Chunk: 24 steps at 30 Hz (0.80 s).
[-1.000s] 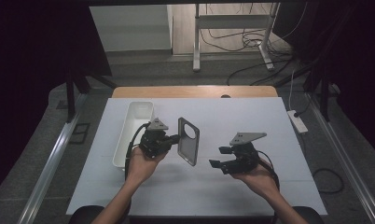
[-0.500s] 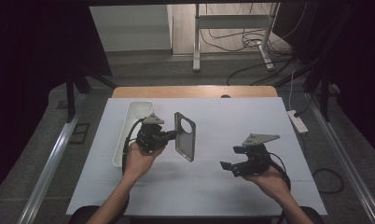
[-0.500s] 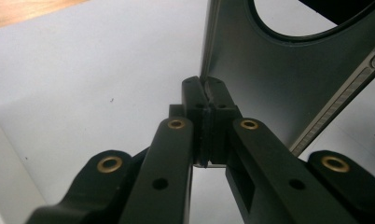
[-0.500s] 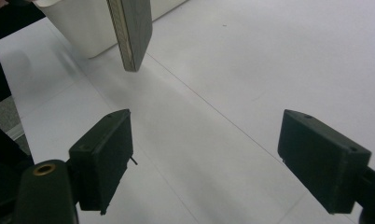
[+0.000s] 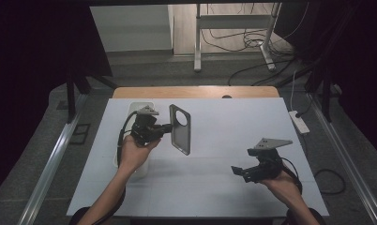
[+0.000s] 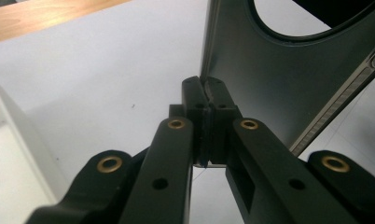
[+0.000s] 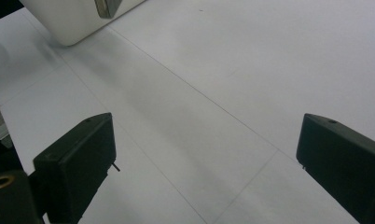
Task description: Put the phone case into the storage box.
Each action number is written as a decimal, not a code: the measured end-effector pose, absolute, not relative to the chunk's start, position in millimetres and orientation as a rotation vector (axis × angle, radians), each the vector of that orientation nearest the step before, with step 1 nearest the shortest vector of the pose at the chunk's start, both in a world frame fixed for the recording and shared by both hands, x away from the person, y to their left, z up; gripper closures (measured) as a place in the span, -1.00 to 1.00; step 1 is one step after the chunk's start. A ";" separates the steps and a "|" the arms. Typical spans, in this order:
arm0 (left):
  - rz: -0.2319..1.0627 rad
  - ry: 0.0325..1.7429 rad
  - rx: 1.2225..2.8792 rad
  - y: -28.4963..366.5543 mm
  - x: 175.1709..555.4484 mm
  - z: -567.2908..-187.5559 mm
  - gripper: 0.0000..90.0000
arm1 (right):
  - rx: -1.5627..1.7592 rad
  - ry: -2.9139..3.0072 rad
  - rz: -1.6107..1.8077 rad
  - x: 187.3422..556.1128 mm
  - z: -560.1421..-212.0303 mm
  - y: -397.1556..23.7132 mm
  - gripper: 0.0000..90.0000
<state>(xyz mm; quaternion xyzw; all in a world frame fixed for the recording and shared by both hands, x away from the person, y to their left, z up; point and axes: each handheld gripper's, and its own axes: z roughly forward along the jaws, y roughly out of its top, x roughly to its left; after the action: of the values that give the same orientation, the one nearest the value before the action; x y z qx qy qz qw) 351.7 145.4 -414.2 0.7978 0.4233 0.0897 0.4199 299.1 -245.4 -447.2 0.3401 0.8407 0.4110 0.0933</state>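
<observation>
- My left claw (image 5: 167, 127) clamps the dark phone case (image 5: 180, 129) by its edge, upright above the bench (image 5: 214, 187).
- My right claw (image 5: 237, 172), jaws just opened wide, holds nothing.
- White tray (image 5: 140, 107): contents hidden.

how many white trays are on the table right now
1. The white tray lies at the table's left side, mostly hidden behind the left gripper, which holds a dark phone case up off the table. Its corner shows in the right gripper view too.
</observation>
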 end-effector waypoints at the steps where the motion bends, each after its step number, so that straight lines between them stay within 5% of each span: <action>1: 0.222 1.062 1.999 146.3 352.5 -413.5 0.98 | 1.013 2.489 1.218 298.2 -447.5 -247.3 -0.92; 24: 0.278 1.131 1.984 174.3 373.1 -386.4 0.98 | 1.106 2.409 1.167 284.1 -452.9 -288.8 -0.98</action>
<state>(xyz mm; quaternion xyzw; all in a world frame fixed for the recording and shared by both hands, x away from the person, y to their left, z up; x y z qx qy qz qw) 373.1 174.3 -386.4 0.7873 0.4488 0.1103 0.4082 284.1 -288.8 -452.9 0.3789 0.8256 0.3998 0.1224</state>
